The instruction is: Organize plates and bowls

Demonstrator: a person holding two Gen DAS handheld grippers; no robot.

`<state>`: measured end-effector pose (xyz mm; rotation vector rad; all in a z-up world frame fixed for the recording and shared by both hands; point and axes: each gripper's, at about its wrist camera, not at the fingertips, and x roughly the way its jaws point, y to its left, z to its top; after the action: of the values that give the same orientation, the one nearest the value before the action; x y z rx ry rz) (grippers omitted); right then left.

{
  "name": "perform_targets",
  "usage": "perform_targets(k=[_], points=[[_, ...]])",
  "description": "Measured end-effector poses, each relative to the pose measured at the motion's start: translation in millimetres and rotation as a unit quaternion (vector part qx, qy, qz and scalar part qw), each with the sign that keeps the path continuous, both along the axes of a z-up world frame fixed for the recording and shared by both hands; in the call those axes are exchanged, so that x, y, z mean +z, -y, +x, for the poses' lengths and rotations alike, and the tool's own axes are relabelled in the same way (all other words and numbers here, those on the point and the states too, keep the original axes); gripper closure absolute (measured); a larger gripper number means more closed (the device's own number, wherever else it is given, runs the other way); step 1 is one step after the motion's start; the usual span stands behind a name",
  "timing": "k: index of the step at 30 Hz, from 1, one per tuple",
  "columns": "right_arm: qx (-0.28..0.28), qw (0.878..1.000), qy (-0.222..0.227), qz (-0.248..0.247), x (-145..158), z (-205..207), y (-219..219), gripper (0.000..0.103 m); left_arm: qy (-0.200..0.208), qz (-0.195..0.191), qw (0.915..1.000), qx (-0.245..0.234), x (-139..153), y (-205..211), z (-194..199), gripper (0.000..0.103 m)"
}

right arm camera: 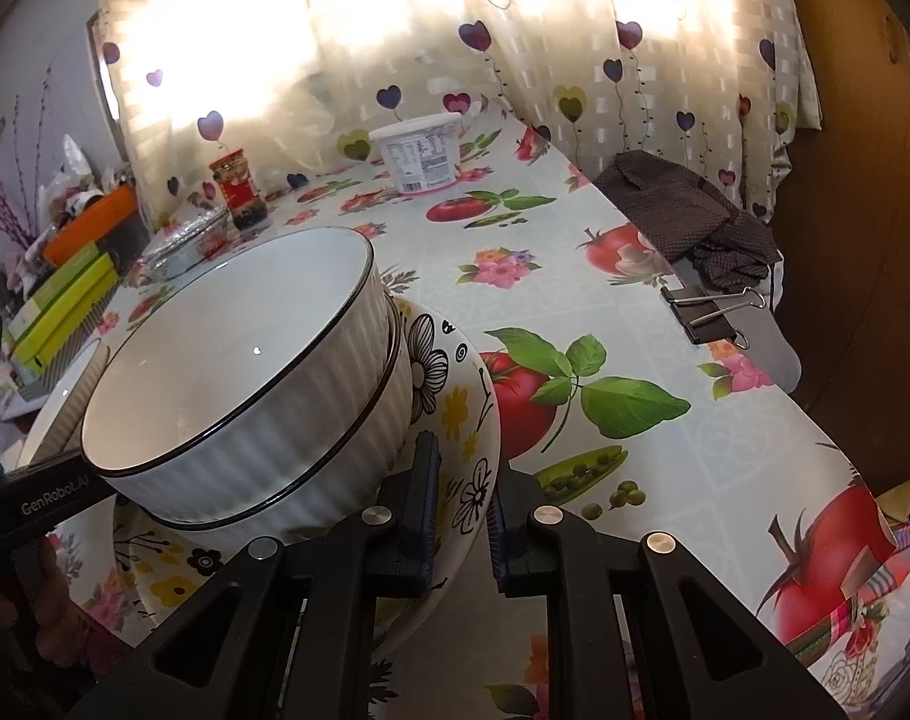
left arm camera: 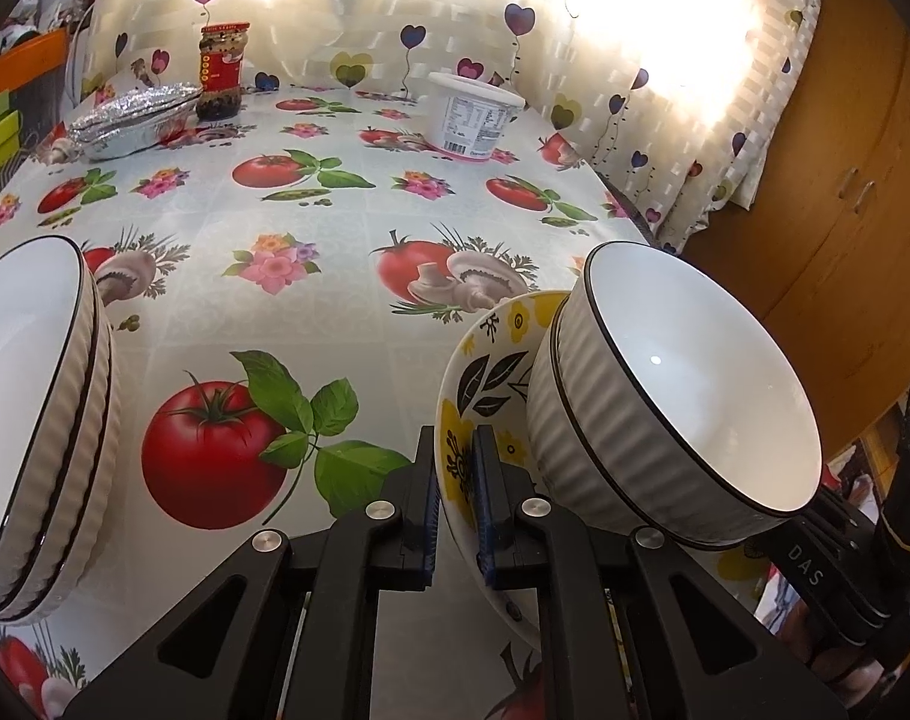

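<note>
your left gripper [left arm camera: 458, 468] is clamped on the rim of the floral plate [left arm camera: 485, 360]; both pads press the plate edge from either side. your right gripper [right arm camera: 464, 480] is clamped on the opposite rim of the same floral plate [right arm camera: 455, 408], its pads pressing that edge.

the plate carries two nested white ribbed bowls [right arm camera: 245, 372] with dark rims. in the left wrist view the bowl stack [left arm camera: 665, 384] sits just right of the clamped rim. in both views the stack appears tilted; whether the plate rests on the table or is lifted clear cannot be told.

a second stack of white ribbed bowls [left arm camera: 41, 420] stands on the table [left arm camera: 335, 312] toward its left edge, well apart from the plate.

the table carries a cloth printed with tomatoes, mushrooms and flowers. near its far edge, against the heart-patterned curtain [left arm camera: 455, 12], stand:
- a white plastic tub [left arm camera: 473, 114] with a printed label
- a jar with a red label [left arm camera: 221, 72]
- a foil-covered dish [left arm camera: 131, 120], touching or just beside the jar

at the right edge of the table a black binder clip [right arm camera: 707, 312] grips the cloth, near a dark patterned fabric [right arm camera: 695, 216].
</note>
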<state>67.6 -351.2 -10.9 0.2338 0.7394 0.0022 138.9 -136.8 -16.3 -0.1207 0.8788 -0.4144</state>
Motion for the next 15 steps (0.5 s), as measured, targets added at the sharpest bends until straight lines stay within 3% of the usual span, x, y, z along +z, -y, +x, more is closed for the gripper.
perform_targets(k=[15], points=[[0.0,1.0,0.005,0.003,3.1,-0.5,1.1,0.089,0.01,0.01,0.9999,0.003,3.7,1.5,-2.1,0.092]])
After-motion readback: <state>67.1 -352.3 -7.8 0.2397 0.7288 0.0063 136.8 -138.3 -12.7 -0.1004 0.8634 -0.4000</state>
